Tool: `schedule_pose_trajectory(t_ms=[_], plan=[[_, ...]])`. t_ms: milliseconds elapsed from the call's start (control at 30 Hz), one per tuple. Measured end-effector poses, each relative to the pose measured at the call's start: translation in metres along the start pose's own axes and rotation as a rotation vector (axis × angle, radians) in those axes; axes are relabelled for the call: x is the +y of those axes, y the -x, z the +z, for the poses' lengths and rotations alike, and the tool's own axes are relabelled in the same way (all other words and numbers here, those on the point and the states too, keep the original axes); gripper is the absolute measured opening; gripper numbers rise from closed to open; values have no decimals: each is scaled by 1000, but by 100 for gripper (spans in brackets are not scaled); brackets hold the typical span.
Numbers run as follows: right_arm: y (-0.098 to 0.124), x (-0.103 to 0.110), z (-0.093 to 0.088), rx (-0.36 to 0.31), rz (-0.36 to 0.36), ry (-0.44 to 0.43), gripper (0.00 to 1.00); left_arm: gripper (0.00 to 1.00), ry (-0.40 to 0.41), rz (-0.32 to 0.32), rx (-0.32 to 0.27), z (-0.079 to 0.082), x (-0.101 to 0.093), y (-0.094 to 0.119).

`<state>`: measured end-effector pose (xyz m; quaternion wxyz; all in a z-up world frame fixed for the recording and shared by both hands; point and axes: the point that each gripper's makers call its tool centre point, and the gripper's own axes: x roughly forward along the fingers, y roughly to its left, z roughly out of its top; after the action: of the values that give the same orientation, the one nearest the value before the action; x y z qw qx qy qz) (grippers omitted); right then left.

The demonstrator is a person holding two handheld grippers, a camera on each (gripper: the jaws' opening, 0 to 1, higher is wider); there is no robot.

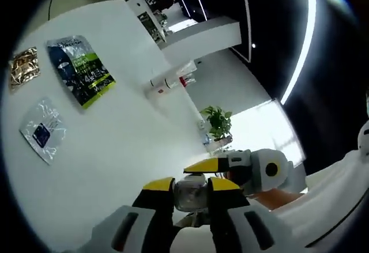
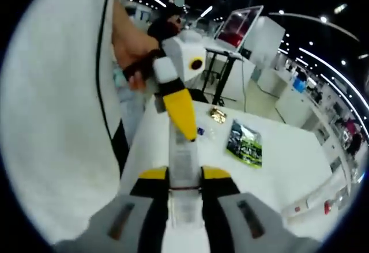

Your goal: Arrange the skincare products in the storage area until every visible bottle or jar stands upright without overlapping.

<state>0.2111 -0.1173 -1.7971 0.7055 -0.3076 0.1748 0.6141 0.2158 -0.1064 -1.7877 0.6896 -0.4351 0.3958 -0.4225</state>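
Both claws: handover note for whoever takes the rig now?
Left claw and right claw are each shut on the same clear bottle, held in the air above the white table. A green sachet, a gold sachet and a clear sachet lie flat on the table; white tubes lie at its far edge. Nothing stands upright yet. Left: set the bottle down upright, then the rest.

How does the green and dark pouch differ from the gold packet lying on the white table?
The green and dark pouch is larger and printed with text; the gold packet is small, shiny and crinkled. In the left gripper view the pouch lies nearer the tubes than the packet. Both lie flat on the white table, not overlapping.
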Motion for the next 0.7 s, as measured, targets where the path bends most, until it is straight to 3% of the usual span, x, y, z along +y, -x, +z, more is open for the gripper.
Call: schedule_pose_trajectory(t_ms=[433,500,567,700], plan=[[-12,8,5,7,50,27,19,22,-43,12,112,-12,4,8],[-14,11,4,17,58,-40,20,22,-31,19,118,-13,5,10],[-16,10,6,15,52,-33,20,21,-26,24,114,-12,7,11],[-17,10,5,23,53,-120,20,21,28,18,88,-11,10,13]])
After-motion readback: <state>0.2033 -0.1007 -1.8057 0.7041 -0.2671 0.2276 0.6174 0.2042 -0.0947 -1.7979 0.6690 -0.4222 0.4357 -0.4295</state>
